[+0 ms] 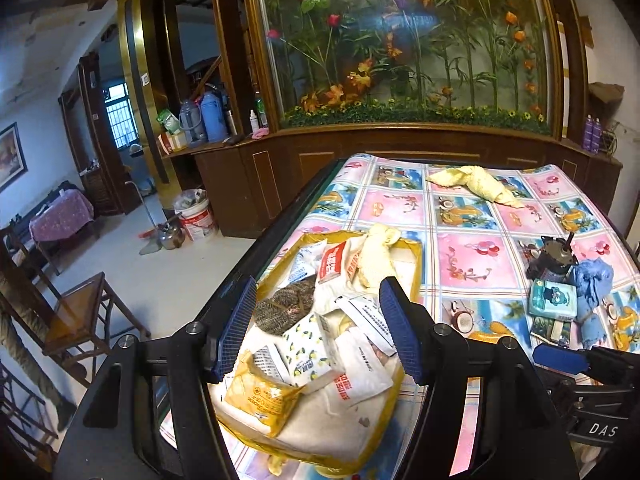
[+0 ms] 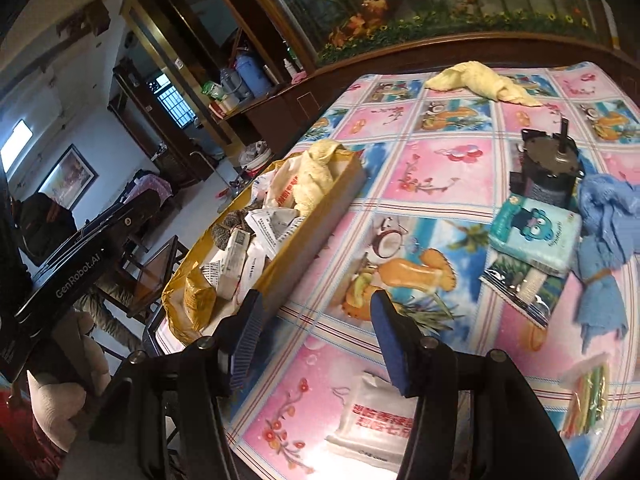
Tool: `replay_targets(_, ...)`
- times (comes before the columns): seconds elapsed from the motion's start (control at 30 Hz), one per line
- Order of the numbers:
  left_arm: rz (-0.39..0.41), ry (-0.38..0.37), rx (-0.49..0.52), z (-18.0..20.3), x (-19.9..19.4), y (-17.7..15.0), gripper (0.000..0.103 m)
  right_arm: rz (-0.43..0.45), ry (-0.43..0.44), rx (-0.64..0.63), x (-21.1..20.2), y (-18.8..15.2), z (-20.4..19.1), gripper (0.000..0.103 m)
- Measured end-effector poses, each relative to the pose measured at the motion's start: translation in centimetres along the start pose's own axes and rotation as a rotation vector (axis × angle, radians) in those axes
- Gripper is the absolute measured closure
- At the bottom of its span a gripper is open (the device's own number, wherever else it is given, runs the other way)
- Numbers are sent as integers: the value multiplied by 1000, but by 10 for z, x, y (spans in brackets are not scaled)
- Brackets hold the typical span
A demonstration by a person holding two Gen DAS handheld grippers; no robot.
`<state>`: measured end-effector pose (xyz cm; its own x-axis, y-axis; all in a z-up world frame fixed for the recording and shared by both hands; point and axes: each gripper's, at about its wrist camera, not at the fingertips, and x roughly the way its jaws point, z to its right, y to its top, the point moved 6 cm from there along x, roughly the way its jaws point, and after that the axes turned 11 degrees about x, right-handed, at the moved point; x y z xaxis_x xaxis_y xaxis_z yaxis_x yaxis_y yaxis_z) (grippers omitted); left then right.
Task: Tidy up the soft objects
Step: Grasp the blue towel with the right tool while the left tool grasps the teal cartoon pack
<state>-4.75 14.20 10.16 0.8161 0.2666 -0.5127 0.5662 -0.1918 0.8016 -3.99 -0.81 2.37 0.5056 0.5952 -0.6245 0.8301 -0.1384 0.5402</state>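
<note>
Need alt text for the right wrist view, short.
Open right gripper hovers empty over a floral tablecloth, with a white sachet just below it. A yellow tray heaped with packets sits to the left; a blue cloth and teal tissue pack lie to the right.

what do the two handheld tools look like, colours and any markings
Both are black, angular frames with round silver screws at the joints. The left tool and right tool carry dark blue finger pads with a ribbed grip texture. White lettering marks the bodies: "GenRobot.AI" on the left, "DAS" on the right.
</note>
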Motion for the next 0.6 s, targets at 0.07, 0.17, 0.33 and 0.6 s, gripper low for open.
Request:
replay_targets(0.07,-3,-4,10,5,0,0,38,9,-1,13,-6,0,7,48)
replay_targets(0.17,-8,-4,29,12,1,-1,38,32,-12,42,-17,2,24,48)
replay_targets(0.33,-23,-23,52,24,6,-3,38,81,-66,107,-42,11,65,48)
replay_targets(0.6,-40,-232,18,54,8,-11,38,241,-243,275,-113,45,162,48)
